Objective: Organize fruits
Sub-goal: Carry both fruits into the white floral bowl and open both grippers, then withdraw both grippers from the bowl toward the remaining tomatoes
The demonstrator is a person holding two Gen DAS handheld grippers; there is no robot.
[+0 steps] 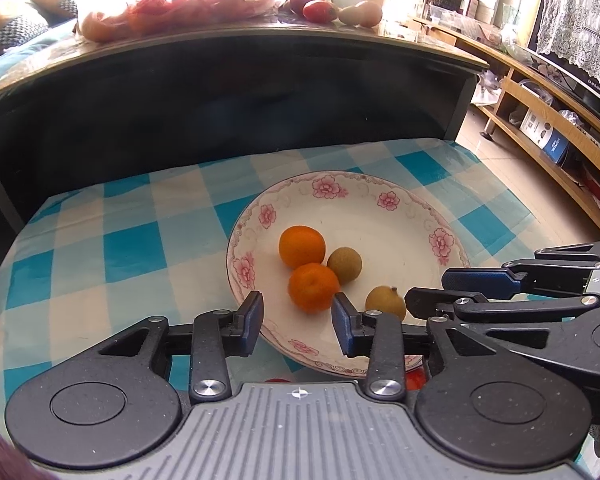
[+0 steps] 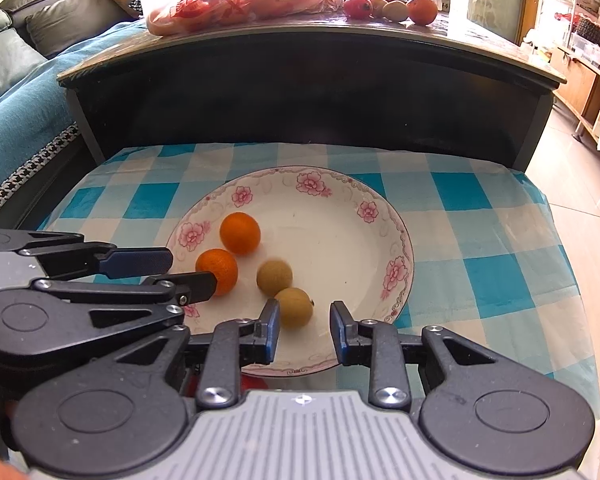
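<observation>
white floral plate (image 2: 340, 240) on checked cloth (image 2: 480, 240) | two oranges (image 2: 240, 233), two brown fruits (image 2: 274, 278) in it | left gripper (image 1: 298, 320) parted, empty | right gripper (image 2: 305, 332) parted, empty

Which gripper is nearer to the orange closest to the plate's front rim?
Left. The left gripper has that orange just ahead of its fingertips, close by one finger. The right gripper sits further right, beside the nearest brown fruit.
</observation>
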